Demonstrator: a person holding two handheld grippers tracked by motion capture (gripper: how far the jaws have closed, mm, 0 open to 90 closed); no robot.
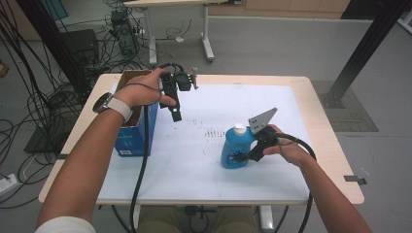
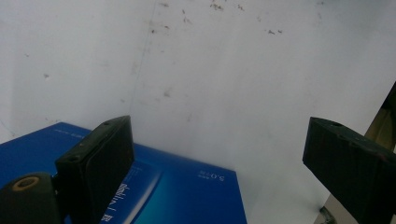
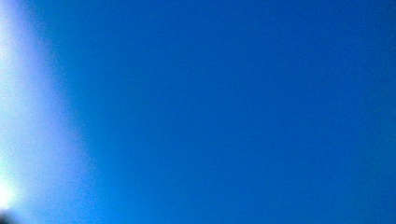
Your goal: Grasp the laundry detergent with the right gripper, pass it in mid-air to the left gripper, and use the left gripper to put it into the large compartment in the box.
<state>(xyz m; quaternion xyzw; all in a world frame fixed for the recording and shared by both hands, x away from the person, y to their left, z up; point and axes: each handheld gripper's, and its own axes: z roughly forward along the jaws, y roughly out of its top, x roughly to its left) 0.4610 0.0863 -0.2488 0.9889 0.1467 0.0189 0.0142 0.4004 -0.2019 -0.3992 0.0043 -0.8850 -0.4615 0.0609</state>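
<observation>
A blue bottle with a white cap stands upright right of the table's middle. My right gripper reaches in from the right, its black jaws set about the bottle's lower body. Whether the pads press on it cannot be made out. In the right gripper view the bottle's blue wall is a close blur. My left gripper hangs over the table's back left, pointing down beside a blue box. Its jaws stand wide apart with nothing between them, and the box's top lies under the left jaw.
The blue box is open at the top, brown inside, and sits near the left edge of the white table cover. Cables trail from both grippers off the front edge. Beyond the table are a second table's legs and floor cables.
</observation>
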